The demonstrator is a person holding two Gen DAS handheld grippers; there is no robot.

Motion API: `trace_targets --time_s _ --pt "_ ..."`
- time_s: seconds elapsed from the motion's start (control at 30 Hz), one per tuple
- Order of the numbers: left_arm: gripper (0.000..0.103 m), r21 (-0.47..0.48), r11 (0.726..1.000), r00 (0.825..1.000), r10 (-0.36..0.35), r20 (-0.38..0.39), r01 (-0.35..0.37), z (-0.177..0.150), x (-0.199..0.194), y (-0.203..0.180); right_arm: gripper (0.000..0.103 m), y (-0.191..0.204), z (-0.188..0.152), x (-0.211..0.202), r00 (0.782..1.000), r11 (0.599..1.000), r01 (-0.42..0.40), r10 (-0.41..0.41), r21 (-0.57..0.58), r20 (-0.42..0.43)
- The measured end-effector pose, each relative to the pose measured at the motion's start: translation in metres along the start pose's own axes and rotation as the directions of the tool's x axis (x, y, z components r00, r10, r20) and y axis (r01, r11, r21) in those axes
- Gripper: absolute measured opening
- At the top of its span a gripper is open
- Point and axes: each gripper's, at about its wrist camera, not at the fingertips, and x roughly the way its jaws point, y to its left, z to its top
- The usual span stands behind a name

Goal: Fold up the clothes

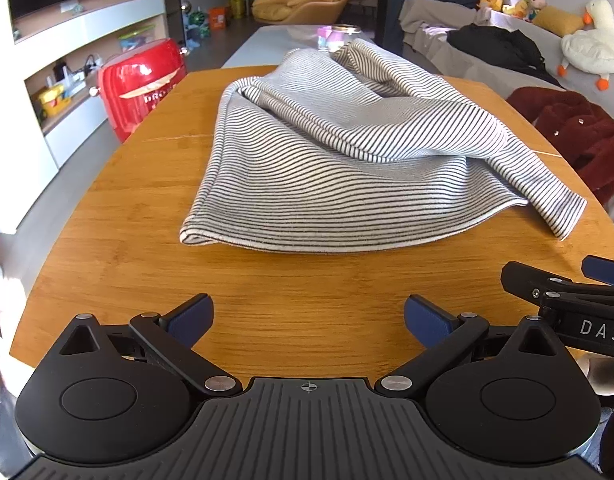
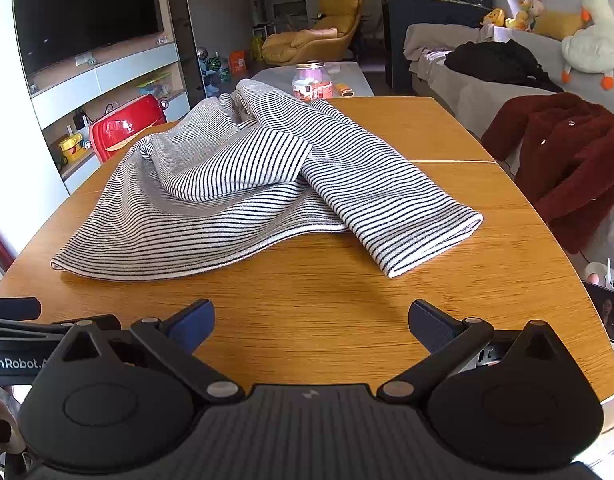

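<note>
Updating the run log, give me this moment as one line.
left gripper: open, empty | right gripper: open, empty | striped garment: crumpled on wooden table, untouched | fold: not started

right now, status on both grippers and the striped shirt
Left gripper and right gripper open, empty, short of the cloth. Black-and-white striped knit shirt rumpled on the oval wooden table, unfolded. Nothing in the way.

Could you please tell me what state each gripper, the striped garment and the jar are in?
left gripper: open, empty, above the table.
right gripper: open, empty.
striped garment: rumpled, unfolded, one sleeve lying across it.
jar: upright, lid on.
</note>
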Motion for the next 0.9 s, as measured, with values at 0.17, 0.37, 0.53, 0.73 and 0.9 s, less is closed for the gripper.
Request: trace_targets --time_s 0.17,0.37,0.53,0.73,0.9 --pt "0.103 -0.002 1.000 1.000 -0.001 0.006 0.001 0.000 0.003 0.001 0.103 -0.001 -0.001 0.000 1.000 1.000 0.002 -0.002 -0.015 0.003" --pt "0.103 -0.007 1.000 1.000 0.002 0.013 -0.002 -0.003 0.007 0.001 0.103 -0.008 0.003 -0.006 1.000 0.999 0.011 -0.011 -0.031 0.000" --pt "0.103 -0.012 1.000 1.000 0.005 0.015 -0.005 -0.003 0.003 0.002 0.103 -0.009 0.006 -0.011 0.999 0.998 0.032 -0.031 -0.049 0.017" --pt "0.103 -0.024 1.000 1.000 0.004 0.027 -0.004 -0.001 0.001 0.004 0.103 -0.008 0.002 -0.010 0.999 0.997 0.040 -0.039 -0.066 0.015" --pt "0.103 -0.033 0.999 1.000 -0.004 0.029 0.005 -0.001 0.000 0.006 0.103 -0.005 0.002 -0.007 0.999 0.997 0.039 -0.038 -0.068 0.008"
